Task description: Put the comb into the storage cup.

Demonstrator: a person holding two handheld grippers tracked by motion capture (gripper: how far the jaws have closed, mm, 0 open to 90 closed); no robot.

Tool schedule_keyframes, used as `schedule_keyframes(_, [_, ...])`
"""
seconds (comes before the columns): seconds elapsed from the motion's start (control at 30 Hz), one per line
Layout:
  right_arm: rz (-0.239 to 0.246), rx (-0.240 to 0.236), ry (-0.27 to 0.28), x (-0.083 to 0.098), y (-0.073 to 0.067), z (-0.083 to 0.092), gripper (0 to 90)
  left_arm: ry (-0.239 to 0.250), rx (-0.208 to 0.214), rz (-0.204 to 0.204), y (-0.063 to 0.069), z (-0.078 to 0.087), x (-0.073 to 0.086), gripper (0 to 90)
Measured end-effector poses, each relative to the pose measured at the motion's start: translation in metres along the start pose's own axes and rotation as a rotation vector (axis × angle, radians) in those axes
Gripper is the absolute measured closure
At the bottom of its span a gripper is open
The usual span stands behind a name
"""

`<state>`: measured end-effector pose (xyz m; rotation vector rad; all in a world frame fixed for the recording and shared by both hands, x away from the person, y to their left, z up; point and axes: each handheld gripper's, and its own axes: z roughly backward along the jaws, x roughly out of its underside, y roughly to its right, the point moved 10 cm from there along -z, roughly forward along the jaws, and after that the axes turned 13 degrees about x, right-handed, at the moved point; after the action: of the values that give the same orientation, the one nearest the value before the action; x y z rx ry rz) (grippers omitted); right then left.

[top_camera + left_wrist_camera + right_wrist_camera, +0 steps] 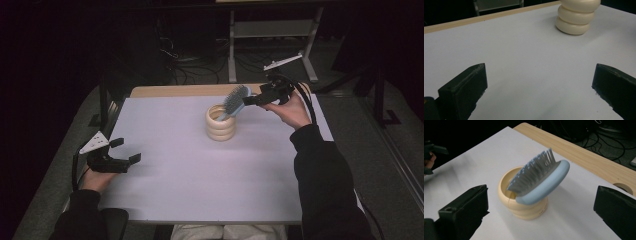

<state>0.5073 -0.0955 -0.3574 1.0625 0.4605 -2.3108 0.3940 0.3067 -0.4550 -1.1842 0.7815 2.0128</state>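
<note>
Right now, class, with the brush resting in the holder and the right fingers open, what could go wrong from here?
1. The hairbrush leans tilted in the cream holder, its head overhanging the rim; it might tip out or topple the holder.
2. The open right gripper is close to the brush head in the high view; a careless withdrawal could clip it.
3. The left gripper sits far off, open, so it probably could not steady the holder quickly.

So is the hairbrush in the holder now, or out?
In: the hairbrush leans with its handle down inside the cream holder, head sticking out.
</note>
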Motion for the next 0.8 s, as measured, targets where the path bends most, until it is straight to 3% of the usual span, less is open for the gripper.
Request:
schedule_keyframes(0.4, [0.02,0.016,0.038,0.013,0.003,0.019,0.0,-0.01,0.003,-0.005,0.001,-0.001,0.002,0.0])
schedule_keyframes(0.57, [0.029,0.039,0.042,0.02,0.006,0.022,0.0,0.008,0.006,0.003,0.001,0.001,0.0,0.0])
schedule_keyframes(0.8, [0.009,0.049,0.059,0.034,0.012,0.027,0.0,0.012,0.005,0.005,0.001,0.001,0.0,0.0])
